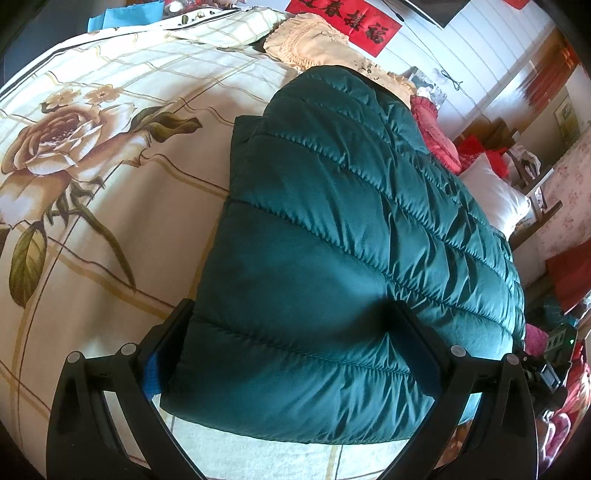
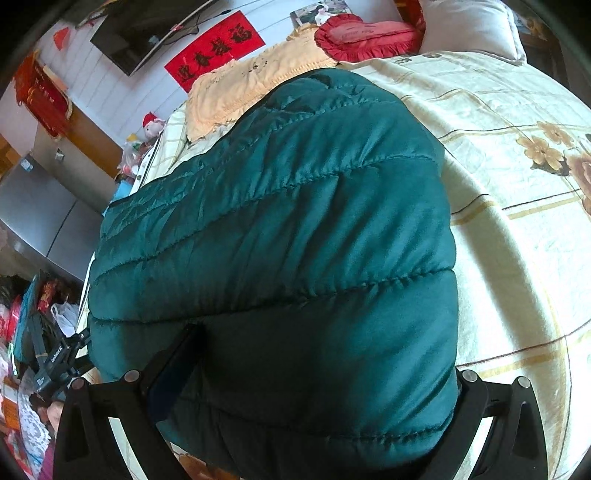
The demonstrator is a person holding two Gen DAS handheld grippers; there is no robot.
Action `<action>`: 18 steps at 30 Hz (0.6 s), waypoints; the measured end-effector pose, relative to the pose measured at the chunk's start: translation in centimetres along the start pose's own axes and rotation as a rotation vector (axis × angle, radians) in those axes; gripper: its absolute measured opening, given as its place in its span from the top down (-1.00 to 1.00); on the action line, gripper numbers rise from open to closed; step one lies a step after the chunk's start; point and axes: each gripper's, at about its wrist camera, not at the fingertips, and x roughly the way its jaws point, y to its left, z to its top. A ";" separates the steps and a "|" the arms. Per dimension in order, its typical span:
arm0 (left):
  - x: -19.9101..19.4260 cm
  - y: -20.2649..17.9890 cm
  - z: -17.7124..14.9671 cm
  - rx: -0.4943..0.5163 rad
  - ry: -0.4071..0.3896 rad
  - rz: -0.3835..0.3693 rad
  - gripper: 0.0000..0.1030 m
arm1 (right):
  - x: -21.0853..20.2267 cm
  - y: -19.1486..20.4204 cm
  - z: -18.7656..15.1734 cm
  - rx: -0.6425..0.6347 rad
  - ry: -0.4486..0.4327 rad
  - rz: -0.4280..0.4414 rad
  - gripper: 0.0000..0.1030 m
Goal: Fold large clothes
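Both claws, left claw and right claw, clamped wide on folded green puffer jacket atop floral bed.

Both grippers have matte black, angular fingers with round silver screw heads and blue inner pads.

A bed spread with a cream floral sheet carries everything. A folded dark green quilted down jacket lies on the sheet. Beyond the jacket, at the head of the bed, lie a peach frilled pillow, a red frilled cushion and a white pillow.
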 end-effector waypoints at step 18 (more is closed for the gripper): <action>-2.5 -2.2 -0.7 0.139 -0.080 0.053 0.15 | -2.8 1.4 0.1 -0.078 -0.046 0.049 0.03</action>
